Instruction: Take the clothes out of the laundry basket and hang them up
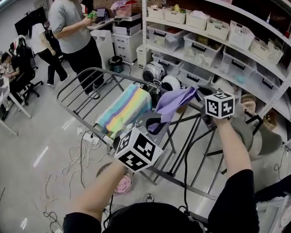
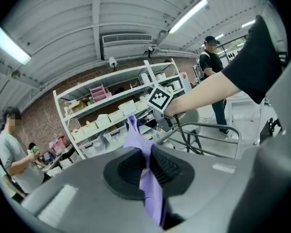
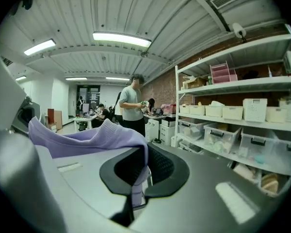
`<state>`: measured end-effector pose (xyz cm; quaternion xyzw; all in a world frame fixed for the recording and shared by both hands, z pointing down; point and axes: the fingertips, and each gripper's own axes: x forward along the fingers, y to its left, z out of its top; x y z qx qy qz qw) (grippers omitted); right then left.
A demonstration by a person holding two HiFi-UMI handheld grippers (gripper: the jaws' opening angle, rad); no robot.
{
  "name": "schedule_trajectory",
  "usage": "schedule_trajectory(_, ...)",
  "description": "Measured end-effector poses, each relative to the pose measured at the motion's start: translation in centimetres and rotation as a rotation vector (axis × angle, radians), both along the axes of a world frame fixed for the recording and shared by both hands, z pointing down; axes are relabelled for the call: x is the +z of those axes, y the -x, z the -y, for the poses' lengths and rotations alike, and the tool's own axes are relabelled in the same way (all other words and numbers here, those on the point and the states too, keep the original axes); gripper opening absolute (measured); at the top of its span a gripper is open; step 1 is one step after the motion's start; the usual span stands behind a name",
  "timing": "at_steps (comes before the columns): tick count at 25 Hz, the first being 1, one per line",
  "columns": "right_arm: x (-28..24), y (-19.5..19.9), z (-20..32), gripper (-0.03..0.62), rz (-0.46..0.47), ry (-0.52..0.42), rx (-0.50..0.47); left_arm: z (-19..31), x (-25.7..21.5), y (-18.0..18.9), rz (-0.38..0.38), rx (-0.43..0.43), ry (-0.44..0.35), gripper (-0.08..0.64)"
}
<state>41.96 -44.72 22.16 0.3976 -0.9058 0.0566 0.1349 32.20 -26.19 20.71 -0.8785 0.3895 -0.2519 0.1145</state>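
A lilac garment (image 1: pixel 175 103) is stretched between my two grippers above the grey metal drying rack (image 1: pixel 80 88). My left gripper (image 1: pixel 154 124) is shut on its lower left end, and in the left gripper view the lilac garment (image 2: pixel 139 142) runs out from between the black pads. My right gripper (image 1: pixel 201 98) is shut on the upper right end; there the lilac garment (image 3: pixel 85 139) drapes away to the left from the pinched edge. A pastel striped towel (image 1: pixel 124 107) hangs over the rack's rails just left of the garment. No laundry basket is in view.
White shelving (image 1: pixel 218 40) full of plastic bins fills the right side, close behind the rack. A person in a grey shirt (image 1: pixel 71 25) stands at the back left by a desk. Cables (image 1: pixel 75 161) trail over the floor, and a pink round object (image 1: pixel 123 184) lies under the rack.
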Motion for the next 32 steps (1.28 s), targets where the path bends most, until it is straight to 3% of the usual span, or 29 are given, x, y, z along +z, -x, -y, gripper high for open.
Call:
schedule_trajectory(9, 7.9, -4.8, -0.8, 0.012, -0.004, 0.103, 0.052, -2.2, 7.5, -6.9, -0.043, 0.091, 0.147, 0.021)
schedule_trajectory(15, 12.6, -7.9, -1.8, 0.014, -0.064, 0.165, 0.068, -3.7, 12.4, -10.6, -0.002, 0.16, 0.238, 0.021)
schedule_trajectory(21, 16.9, -9.7, -3.3, 0.014, -0.078, 0.237, 0.096, -4.8, 16.5, -12.0, 0.057, 0.203, 0.326, 0.021)
schedule_trajectory(27, 18.8, -10.7, -4.4, 0.063, -0.151, 0.285, 0.106, -5.4, 19.3, -12.0, 0.097, 0.204, 0.402, 0.023)
schedule_trajectory(32, 18.8, -12.4, -5.1, 0.151, -0.18, 0.311, 0.126, -6.6, 19.6, -12.6, 0.093, 0.237, 0.418, 0.025)
